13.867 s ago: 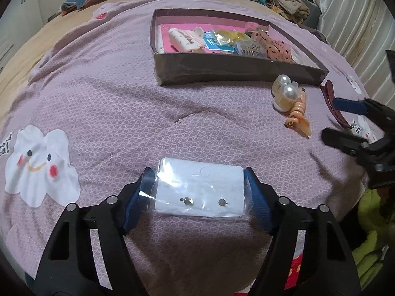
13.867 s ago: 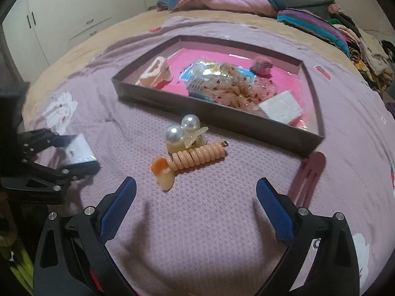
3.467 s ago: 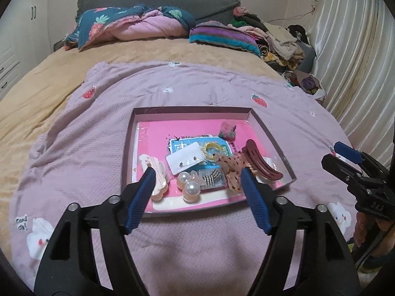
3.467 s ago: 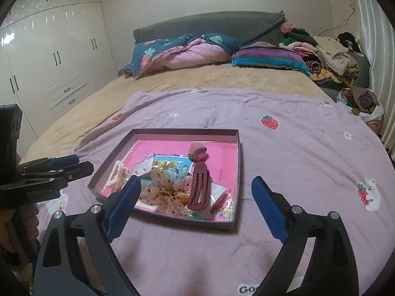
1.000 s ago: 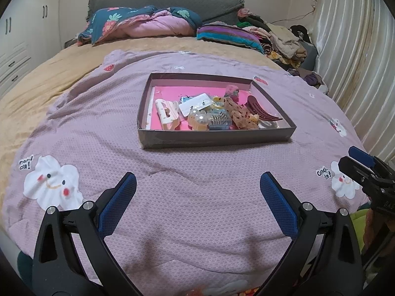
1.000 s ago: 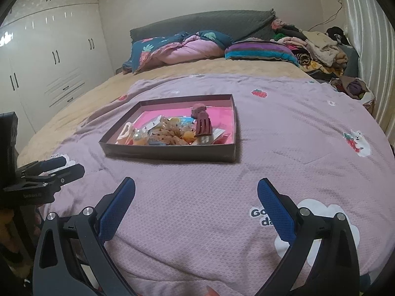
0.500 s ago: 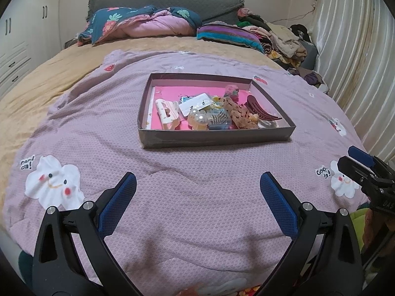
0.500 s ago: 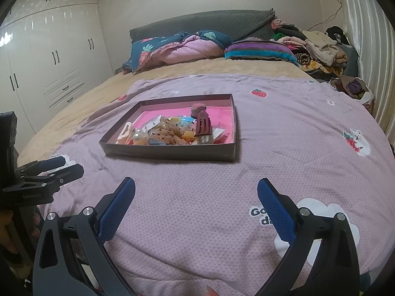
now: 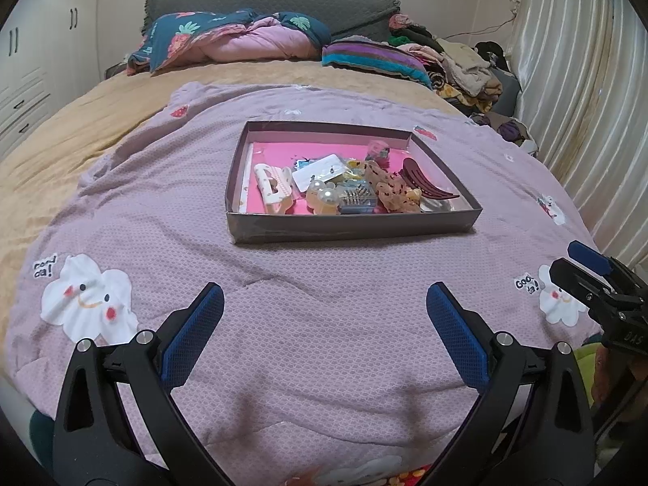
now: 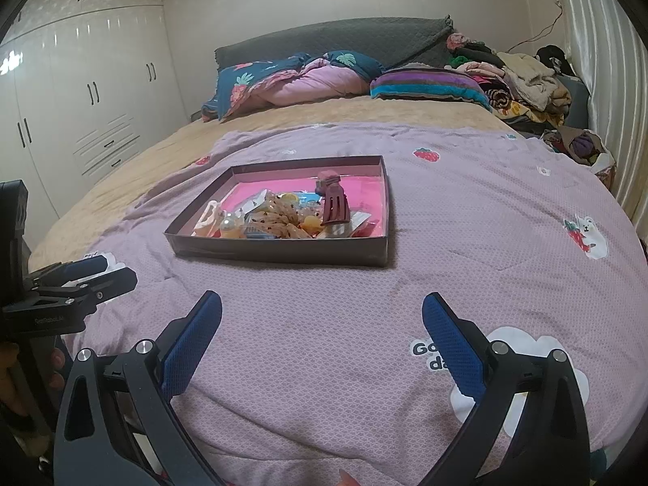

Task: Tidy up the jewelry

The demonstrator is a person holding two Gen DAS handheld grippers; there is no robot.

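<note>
left wrist view shows the left tool (image 9: 324, 316) spread wide and empty over the purple blanket (image 9: 324, 275), with the shallow box (image 9: 352, 229) lying at twelve o'clock, well apart. inside it sit a pearl clip (image 9: 324, 196), a white claw clip (image 9: 273, 184), an earring card (image 9: 320, 172) and a maroon hair clip (image 9: 425, 184). right wrist view shows the right tool (image 10: 322, 316) equally wide, holding nothing, the box at eleven o'clock.

matt cardboard tray (image 9: 352, 227), quilted cloth blanket (image 9: 324, 324)

Both wrist views bedward, tray (image 9: 352, 227) shared
</note>
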